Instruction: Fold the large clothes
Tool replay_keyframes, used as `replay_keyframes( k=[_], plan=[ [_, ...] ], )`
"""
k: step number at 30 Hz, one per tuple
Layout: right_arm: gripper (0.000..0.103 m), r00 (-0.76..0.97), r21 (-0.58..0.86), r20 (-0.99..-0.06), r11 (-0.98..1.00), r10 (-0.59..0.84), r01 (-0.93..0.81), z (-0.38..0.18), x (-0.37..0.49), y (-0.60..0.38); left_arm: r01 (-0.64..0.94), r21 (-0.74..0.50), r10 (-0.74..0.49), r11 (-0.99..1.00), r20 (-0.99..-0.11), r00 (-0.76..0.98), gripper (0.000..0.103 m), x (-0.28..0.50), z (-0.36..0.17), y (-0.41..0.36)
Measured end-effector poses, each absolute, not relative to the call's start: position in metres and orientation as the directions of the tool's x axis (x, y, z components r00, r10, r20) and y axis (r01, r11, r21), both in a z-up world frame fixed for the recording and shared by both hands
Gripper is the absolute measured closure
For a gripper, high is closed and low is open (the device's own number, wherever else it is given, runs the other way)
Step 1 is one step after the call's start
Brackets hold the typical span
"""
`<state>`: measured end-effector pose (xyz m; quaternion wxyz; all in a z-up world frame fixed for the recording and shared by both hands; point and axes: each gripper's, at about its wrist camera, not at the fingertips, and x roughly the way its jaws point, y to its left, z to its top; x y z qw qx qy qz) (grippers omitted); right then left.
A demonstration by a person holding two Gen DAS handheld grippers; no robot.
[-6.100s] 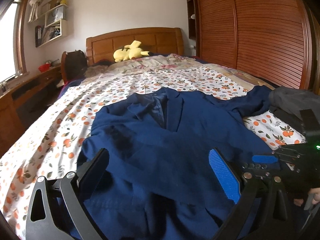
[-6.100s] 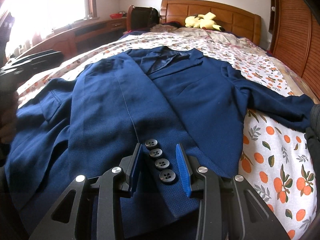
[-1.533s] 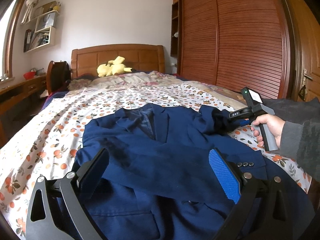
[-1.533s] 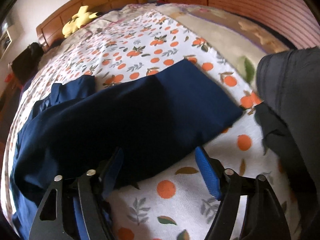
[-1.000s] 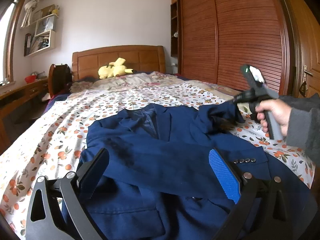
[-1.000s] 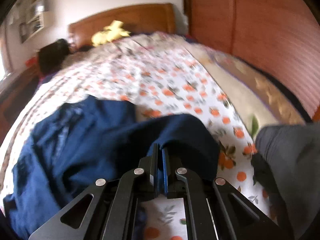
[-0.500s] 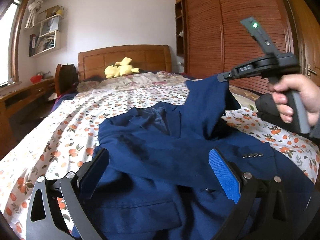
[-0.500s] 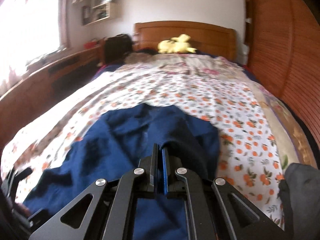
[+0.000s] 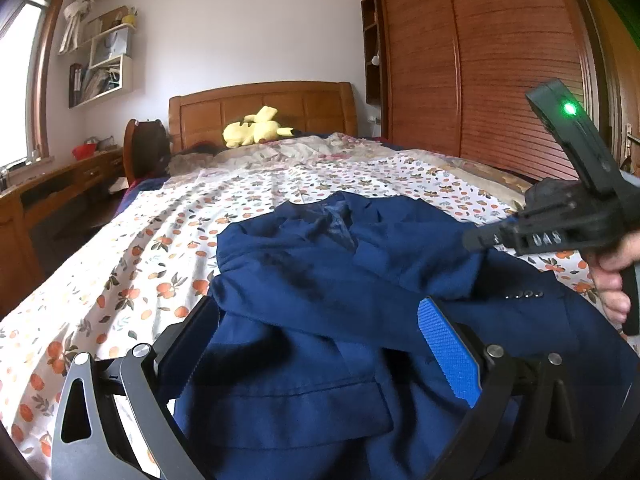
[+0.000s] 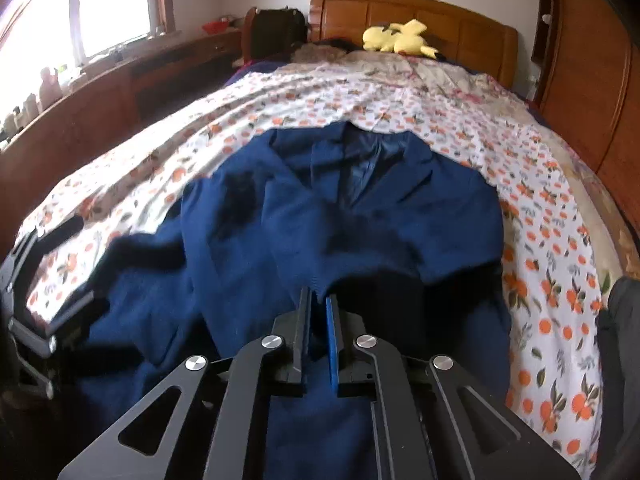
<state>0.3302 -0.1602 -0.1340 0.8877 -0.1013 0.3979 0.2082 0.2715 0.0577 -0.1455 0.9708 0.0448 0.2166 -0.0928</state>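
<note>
A navy blue jacket [image 9: 320,280] lies front up on the bed, collar toward the headboard. My right gripper [image 10: 318,300] is shut on the end of the jacket's sleeve [image 10: 360,248] and holds it over the jacket's front. In the left wrist view the right gripper [image 9: 470,240] comes in from the right, low above the folded-over sleeve [image 9: 432,268], held by a hand [image 9: 612,280]. A cuff with several buttons [image 9: 524,294] lies just below it. My left gripper [image 9: 318,344] hovers open over the jacket's near left part, holding nothing; it shows as the left gripper [image 10: 80,264] at the left edge.
The bed has an orange-print sheet [image 9: 160,248], a wooden headboard [image 9: 260,104] and a yellow plush toy [image 9: 256,126]. A wooden wardrobe [image 9: 500,80] lines the right side. A desk [image 9: 60,184] runs along the left under the window. A dark grey garment [image 10: 620,320] lies at the bed's right edge.
My right gripper shut on the sleeve at the bed's right side, lifted it, then swung it left and down over the jacket's front. The left gripper stayed open and shifted slightly.
</note>
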Motion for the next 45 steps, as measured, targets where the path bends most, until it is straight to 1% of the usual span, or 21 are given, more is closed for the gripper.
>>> replay_keyframes(
  k=[1,2,4,7,10,13,15,16,17,23,33,39,45],
  plan=[
    [0.097,0.589,-0.009,-0.754,0.892,0.291,-0.452,-0.137,0.327,-0.161,0.198,0.049,-0.159,0.979,-0.431,0.888,0.003,0.272,-0.146,0.057],
    [0.092,0.583,-0.006,-0.758,0.891,0.292,-0.454,-0.138,0.325,-0.162,0.198,0.050,-0.157,0.979,-0.434,0.887,0.003,0.272,-0.147,0.057],
    [0.085,0.576,-0.008,-0.764,0.889,0.291,-0.459,-0.142,0.318,-0.163,0.196,0.052,-0.154,0.979,-0.439,0.885,0.003,0.273,-0.149,0.057],
    [0.071,0.583,-0.023,-0.760,0.885,0.286,-0.464,-0.140,0.309,-0.166,0.195,0.054,-0.151,0.979,-0.446,0.882,0.003,0.274,-0.150,0.058],
    [0.065,0.600,-0.038,-0.748,0.884,0.283,-0.465,-0.133,0.303,-0.169,0.196,0.061,-0.148,0.979,-0.452,0.880,0.003,0.276,-0.152,0.056],
    [0.064,0.629,-0.067,-0.730,0.887,0.269,-0.457,-0.121,0.305,-0.174,0.198,0.065,-0.147,0.978,-0.455,0.878,0.003,0.277,-0.153,0.056],
    [0.056,0.648,-0.073,-0.717,0.897,0.256,-0.435,-0.114,0.314,-0.179,0.198,0.067,-0.147,0.978,-0.455,0.878,0.003,0.278,-0.153,0.055],
    [0.048,0.659,-0.076,-0.710,0.904,0.248,-0.421,-0.112,0.319,-0.181,0.197,0.066,-0.147,0.978,-0.455,0.878,0.003,0.277,-0.153,0.055],
    [0.046,0.675,-0.083,-0.700,0.913,0.232,-0.400,-0.109,0.327,-0.184,0.198,0.066,-0.147,0.978,-0.455,0.878,0.003,0.277,-0.153,0.055],
    [0.045,0.697,-0.091,-0.701,0.950,0.152,-0.299,-0.120,0.375,-0.195,0.198,0.065,-0.147,0.978,-0.457,0.877,0.003,0.278,-0.153,0.055],
    [0.045,0.608,0.027,-0.781,0.980,0.145,-0.199,-0.167,0.432,-0.198,0.204,0.061,-0.156,0.977,-0.451,0.879,0.003,0.275,-0.153,0.058],
    [0.044,0.557,0.053,-0.817,0.982,0.148,-0.183,-0.185,0.432,-0.198,0.201,0.056,-0.155,0.978,-0.449,0.880,0.003,0.269,-0.152,0.068],
    [0.044,0.522,0.089,-0.828,0.967,0.204,-0.238,-0.190,0.416,-0.183,0.188,0.050,-0.147,0.981,-0.440,0.886,0.003,0.254,-0.150,0.087]
  ],
)
